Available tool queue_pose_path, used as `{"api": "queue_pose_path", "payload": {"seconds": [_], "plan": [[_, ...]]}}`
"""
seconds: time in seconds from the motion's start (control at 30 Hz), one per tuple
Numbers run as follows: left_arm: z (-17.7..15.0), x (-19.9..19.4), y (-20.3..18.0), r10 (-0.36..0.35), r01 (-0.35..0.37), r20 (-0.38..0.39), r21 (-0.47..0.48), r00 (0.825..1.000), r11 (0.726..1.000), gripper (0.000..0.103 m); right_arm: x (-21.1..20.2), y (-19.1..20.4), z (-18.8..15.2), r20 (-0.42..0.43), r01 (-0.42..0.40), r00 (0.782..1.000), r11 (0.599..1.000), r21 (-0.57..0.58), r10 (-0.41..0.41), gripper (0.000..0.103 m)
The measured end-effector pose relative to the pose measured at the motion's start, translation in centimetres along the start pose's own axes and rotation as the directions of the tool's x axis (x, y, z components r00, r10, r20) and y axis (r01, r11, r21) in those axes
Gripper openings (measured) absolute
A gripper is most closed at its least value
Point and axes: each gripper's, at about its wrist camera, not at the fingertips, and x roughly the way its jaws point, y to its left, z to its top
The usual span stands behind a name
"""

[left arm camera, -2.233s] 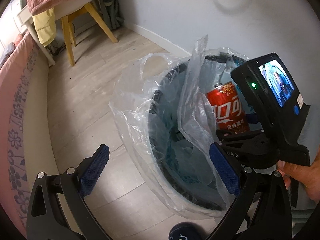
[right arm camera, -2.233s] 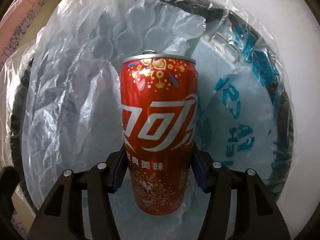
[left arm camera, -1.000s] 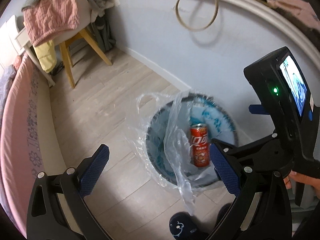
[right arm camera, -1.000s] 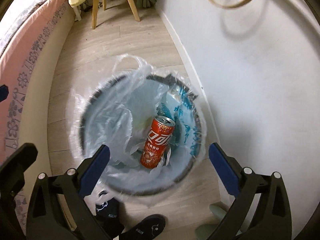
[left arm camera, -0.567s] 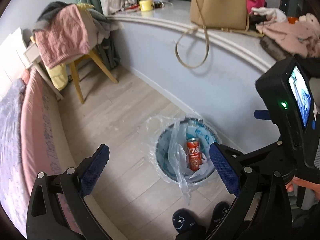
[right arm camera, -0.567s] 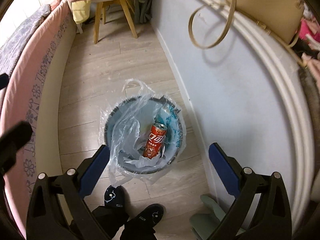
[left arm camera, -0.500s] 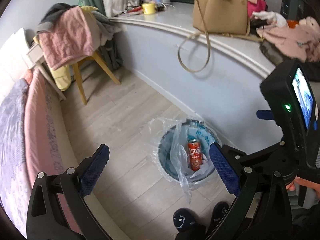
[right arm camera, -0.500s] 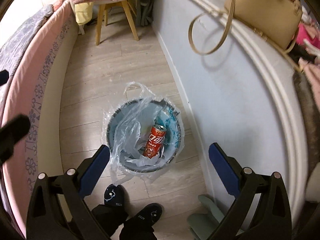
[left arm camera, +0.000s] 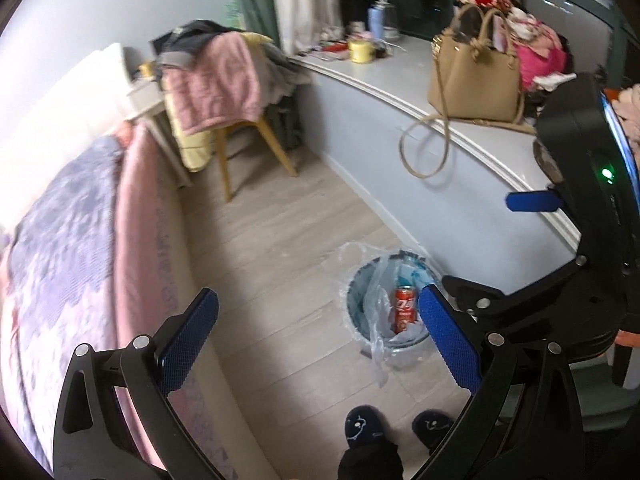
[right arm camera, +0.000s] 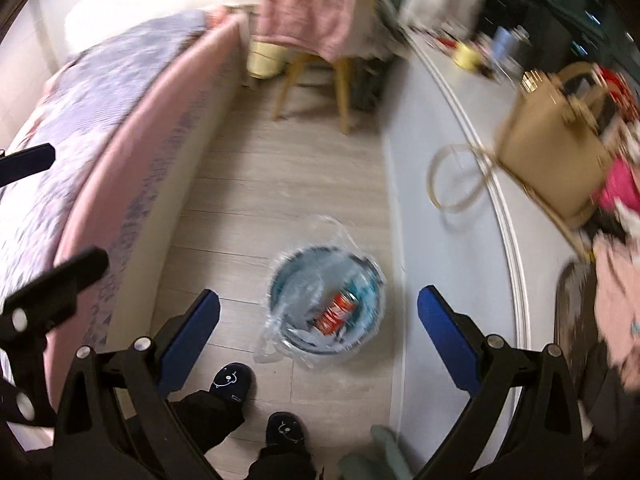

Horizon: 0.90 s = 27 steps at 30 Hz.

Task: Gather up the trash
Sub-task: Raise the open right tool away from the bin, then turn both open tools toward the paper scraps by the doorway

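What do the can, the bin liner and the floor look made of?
Can: likely thin metal, glossy printed red, silvery rim on top. Liner: thin clear plastic film, crinkled and see-through, hanging loose over the bin rim. Floor: pale wood-look planks, matte, with visible seams; real wood or laminate, can't tell.

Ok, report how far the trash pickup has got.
Done: the red can sits inside the lined bin on the floor. In hand: nothing; the left gripper and right gripper are both open and empty. Left: no other trash is clearly identifiable; the right view is blurred.
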Motion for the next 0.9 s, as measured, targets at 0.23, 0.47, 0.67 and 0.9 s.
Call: {"api": "queue_pose_path", "payload": {"seconds": [0.23, 0.47, 0.67, 0.9], "plan": [[-4.9, -7.2, 1.1, 0.165, -0.183, -0.089, -0.266, 0.982, 0.947, 0.097, -4.3, 5.3, -1.0, 0.009, -0.151, 0.987, 0.947, -0.284, 0.16, 0.096], [-12.6, -15.1, 3.3, 0.311, -0.373, -0.207, -0.479, 0.928, 0.795, 0.097, -8.1, 13.8, -3.1, -0.029, -0.285, 0.949, 0.815, -0.505, 0.314, 0.096], [-20.7, -22.4, 5.8, 0.417, -0.497, -0.283, -0.614, 0.864, 0.613, 0.097, -11.5, 23.4, -7.0, -0.074, -0.349, 0.907, 0.642, -0.683, 0.414, 0.096], [-31.4, -30.5, 7.3, 0.476, -0.581, -0.368, -0.674, 0.799, 0.456, 0.097, -15.9, 34.7, -14.3, -0.136, -0.373, 0.88, 0.484, -0.792, 0.455, 0.096]]}}
